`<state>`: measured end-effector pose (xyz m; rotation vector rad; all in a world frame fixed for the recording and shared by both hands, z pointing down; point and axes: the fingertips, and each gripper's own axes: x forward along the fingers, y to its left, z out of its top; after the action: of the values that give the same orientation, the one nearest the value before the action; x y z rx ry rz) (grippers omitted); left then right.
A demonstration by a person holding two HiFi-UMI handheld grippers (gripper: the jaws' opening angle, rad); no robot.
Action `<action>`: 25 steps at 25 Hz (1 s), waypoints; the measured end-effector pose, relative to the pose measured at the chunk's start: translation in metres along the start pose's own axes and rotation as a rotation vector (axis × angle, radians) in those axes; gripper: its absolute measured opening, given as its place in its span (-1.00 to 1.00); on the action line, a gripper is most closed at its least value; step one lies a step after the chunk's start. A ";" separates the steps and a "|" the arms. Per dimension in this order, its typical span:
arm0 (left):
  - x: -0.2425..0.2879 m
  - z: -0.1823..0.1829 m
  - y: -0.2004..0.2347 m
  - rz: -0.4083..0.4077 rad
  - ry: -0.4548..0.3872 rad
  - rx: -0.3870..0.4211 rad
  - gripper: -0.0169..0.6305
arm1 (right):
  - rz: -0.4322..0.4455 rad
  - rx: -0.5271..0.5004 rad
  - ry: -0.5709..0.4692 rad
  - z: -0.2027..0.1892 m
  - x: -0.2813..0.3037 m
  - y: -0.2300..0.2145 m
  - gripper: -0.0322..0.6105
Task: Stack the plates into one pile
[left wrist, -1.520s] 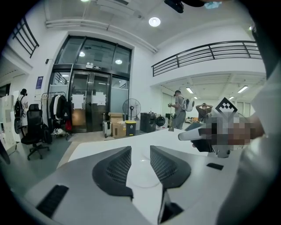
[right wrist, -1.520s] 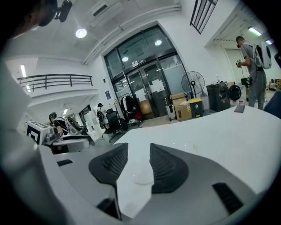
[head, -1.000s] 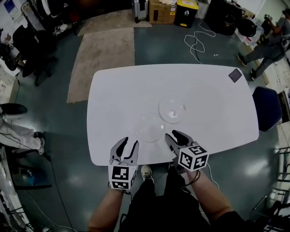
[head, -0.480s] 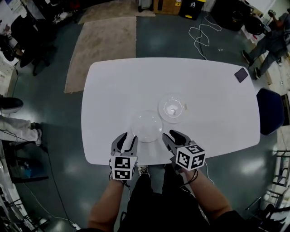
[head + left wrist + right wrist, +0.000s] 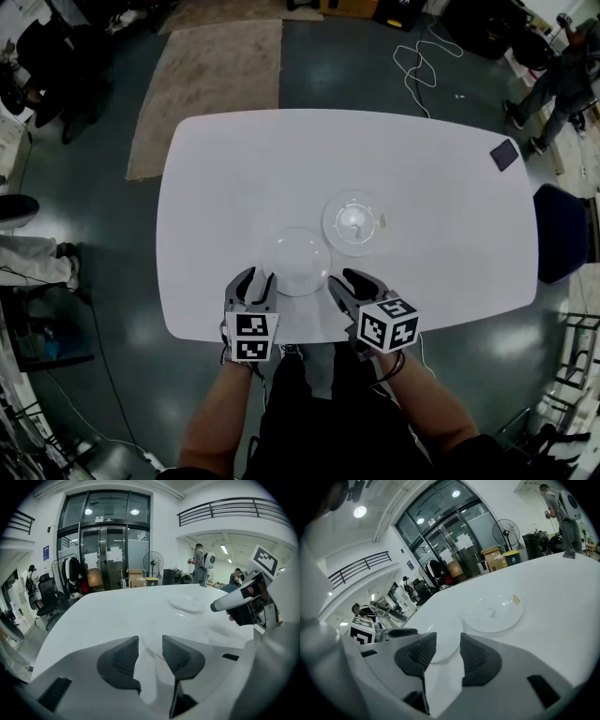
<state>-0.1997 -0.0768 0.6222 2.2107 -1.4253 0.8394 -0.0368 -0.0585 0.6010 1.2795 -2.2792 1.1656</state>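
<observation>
Two clear plates sit on the white table point(image 5: 234, 178). The near plate point(image 5: 297, 260) is close to the table's near edge, about mid-width. The far plate point(image 5: 354, 222) is just beyond it, toward the right. Their rims are just beside each other; cannot tell if they touch.

The left gripper point(image 5: 253, 280) is at the near plate's left near rim, with its jaws apart and nothing clamped. The right gripper point(image 5: 351, 283) is at the plate's right near rim, also released and empty. In both gripper views the near plate's rim lines up with the jaw gap, but the pads aren't on it.

Risks:
- The plates are clear on white, so the rims are hard to read. A jaw could close short or ride over the edge.
- The rim lies flat on the table, so a lower jaw that doesn't get under it would shove the plate into the far plate.
- The plate looks like smooth glass, so a one-sided pinch may let it tilt and slip.
- A pull toward the person could slide the plate off the near edge.
- Setting it down hard could chip either plate.

Around the scene, a small dark item point(image 5: 503, 154) lies at the far right corner, well apart. A rug point(image 5: 211, 84), a cable point(image 5: 422, 66) and a person point(image 5: 553, 84) are off the table. Nothing stands between the two plates.
</observation>
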 end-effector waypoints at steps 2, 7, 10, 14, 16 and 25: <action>0.004 -0.001 0.001 0.009 0.005 -0.005 -0.44 | 0.003 0.003 0.008 -0.001 0.002 -0.003 -0.36; 0.012 -0.001 0.009 0.024 0.014 -0.019 -0.44 | 0.006 0.003 0.032 -0.002 0.013 -0.005 -0.37; 0.014 -0.002 0.009 0.028 0.021 -0.023 -0.44 | 0.006 0.004 0.041 -0.002 0.016 -0.006 -0.37; 0.016 -0.002 0.010 0.033 0.021 -0.028 -0.44 | 0.006 0.007 0.049 -0.002 0.020 -0.008 -0.37; 0.017 -0.002 0.009 0.036 0.019 -0.036 -0.44 | 0.006 0.012 0.053 -0.002 0.021 -0.010 -0.37; 0.019 -0.005 0.014 0.046 0.011 -0.076 -0.47 | 0.001 0.042 0.065 -0.008 0.028 -0.012 -0.37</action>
<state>-0.2079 -0.0925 0.6380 2.1220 -1.4833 0.7974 -0.0438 -0.0722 0.6279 1.2370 -2.2199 1.2432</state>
